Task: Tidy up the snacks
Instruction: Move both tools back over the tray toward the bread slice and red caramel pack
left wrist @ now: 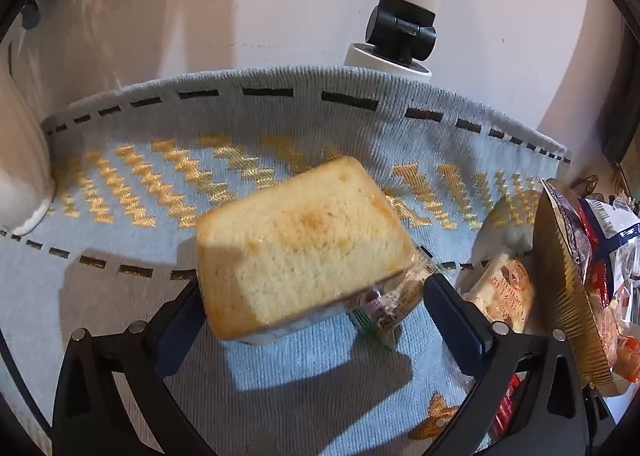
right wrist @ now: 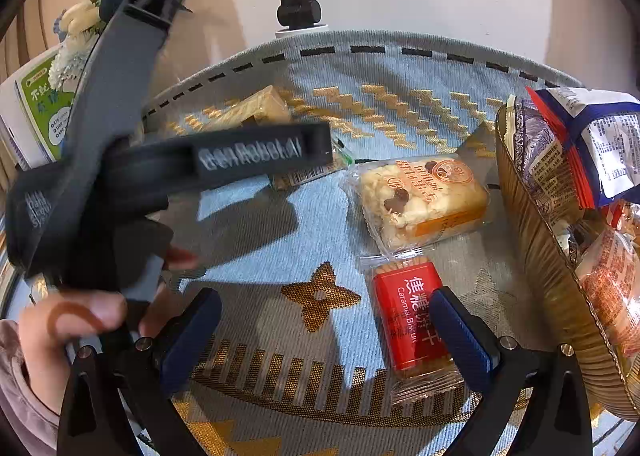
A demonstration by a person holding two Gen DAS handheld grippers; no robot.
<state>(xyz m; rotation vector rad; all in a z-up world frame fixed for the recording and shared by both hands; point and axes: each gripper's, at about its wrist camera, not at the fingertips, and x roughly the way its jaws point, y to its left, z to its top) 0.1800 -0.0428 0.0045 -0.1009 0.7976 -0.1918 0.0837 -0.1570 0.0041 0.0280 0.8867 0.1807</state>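
Our left gripper (left wrist: pixel 316 296) has its jaws spread wide around the wrapped cake (left wrist: pixel 300 244); the left pad (left wrist: pixel 180 320) sits at the cake's edge, while the right pad (left wrist: pixel 456 320) stands clear of it, so nothing is clamped. The cake lies tilted on the blue mat (left wrist: pixel 120 296). To its right we see a nougat bar (left wrist: pixel 504 296) and, beyond that, the gold tray (left wrist: pixel 564 296) piled with packets.

Our right gripper (right wrist: pixel 332 332) is also spread apart and holds nothing. Its right pad (right wrist: pixel 464 336) overlaps the edge of the red biscuit pack (right wrist: pixel 408 316), which lies flat on the mat (right wrist: pixel 280 240). The nougat bar (right wrist: pixel 420 200) lies just beyond the biscuit, near the tray (right wrist: pixel 552 276). A hand (right wrist: pixel 60 332) grips the left tool's handle at the left edge.
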